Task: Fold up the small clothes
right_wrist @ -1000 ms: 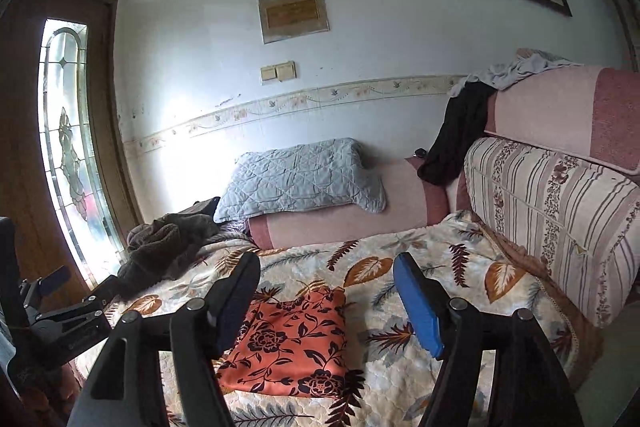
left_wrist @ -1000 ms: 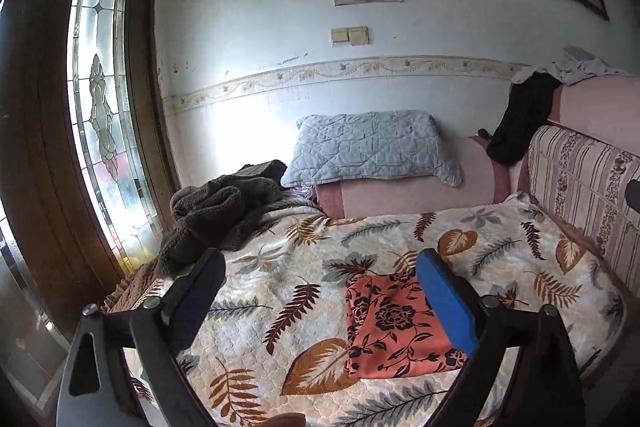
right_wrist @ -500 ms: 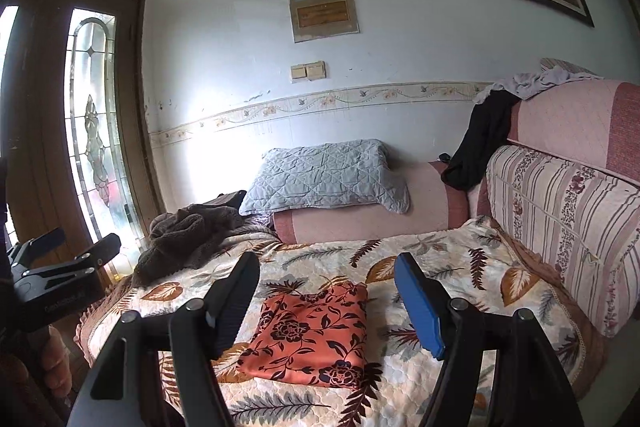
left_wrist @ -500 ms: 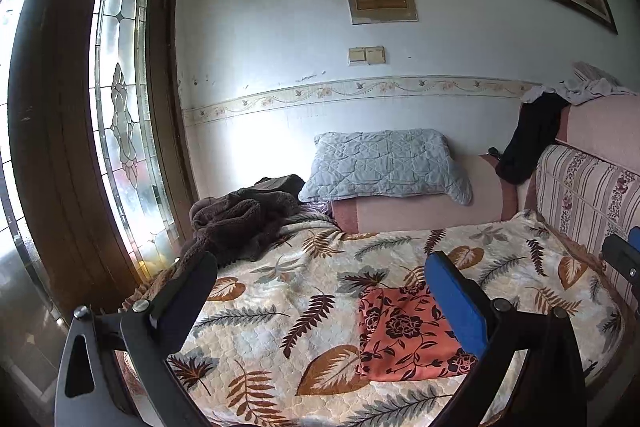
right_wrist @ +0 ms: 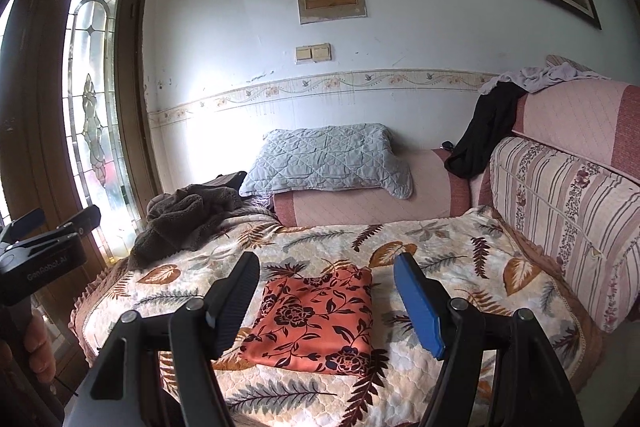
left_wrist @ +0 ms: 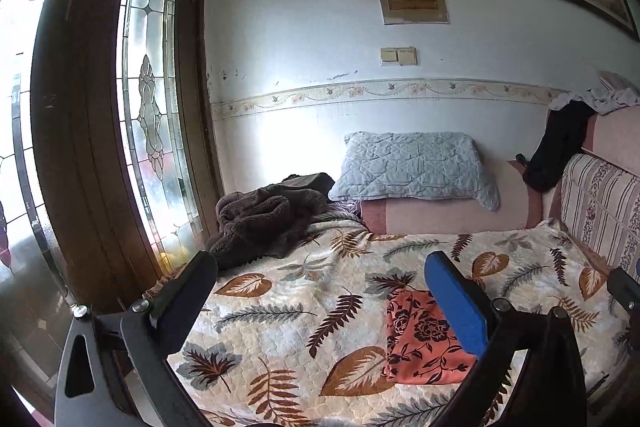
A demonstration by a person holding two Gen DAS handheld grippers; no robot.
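Observation:
An orange cloth with a dark flower print (right_wrist: 316,319) lies folded in a neat rectangle on the leaf-patterned quilt (right_wrist: 440,251) of the sofa bed. In the left wrist view the cloth (left_wrist: 420,343) lies low right, partly behind my blue finger. My right gripper (right_wrist: 326,279) is open and empty, held back from the cloth and above it. My left gripper (left_wrist: 320,275) is open and empty, off to the cloth's left. The left gripper also shows at the left edge of the right wrist view (right_wrist: 44,247).
A brown fleece garment (right_wrist: 184,219) is heaped at the quilt's back left. A grey quilted pillow (right_wrist: 328,159) rests on the pink bolster. Dark and pale clothes (right_wrist: 492,127) hang over the striped sofa back (right_wrist: 560,211). A stained-glass door (left_wrist: 152,115) stands left.
Both grippers have pulled back and away from the bed, so the cloth looks smaller and farther. The cloth has stayed folded in place. Both grippers stay open.

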